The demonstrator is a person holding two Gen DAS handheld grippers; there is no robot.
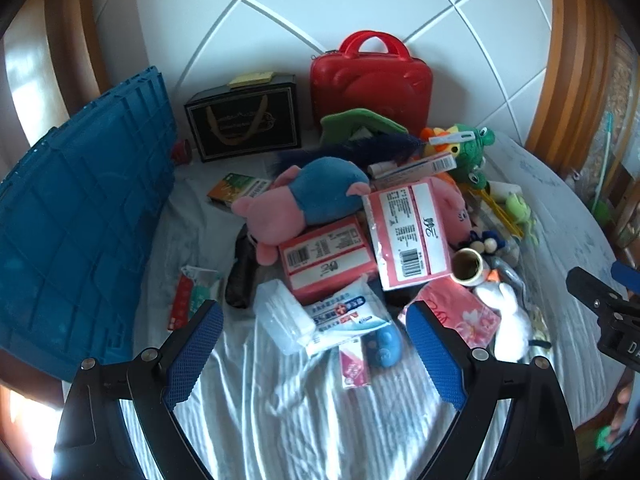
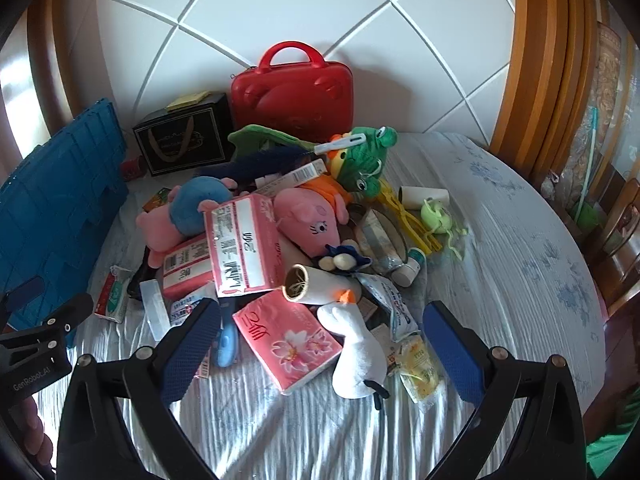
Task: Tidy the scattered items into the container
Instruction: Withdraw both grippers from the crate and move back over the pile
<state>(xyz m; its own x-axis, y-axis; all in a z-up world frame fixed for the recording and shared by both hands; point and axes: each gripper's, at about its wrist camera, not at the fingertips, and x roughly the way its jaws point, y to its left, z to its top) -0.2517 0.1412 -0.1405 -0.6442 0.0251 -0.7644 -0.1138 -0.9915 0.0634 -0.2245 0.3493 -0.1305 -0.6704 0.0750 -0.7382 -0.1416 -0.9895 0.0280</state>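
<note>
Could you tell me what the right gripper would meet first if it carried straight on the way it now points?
Most likely the pink tissue pack lying between its open fingers, with the white plush toy right beside it; depth is hard to judge here.

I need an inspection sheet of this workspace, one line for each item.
Surface: white bedsheet, wrinkled.
Job's things: blue crate at left; pile with pink tissue packs, plush pig, white plush.
Clutter: red case and black gift bag against the wall.
Grippers: left gripper open, empty; right gripper open, empty.
Cables: nothing seen.
Surroundings: white panelled wall, wooden frame.
</note>
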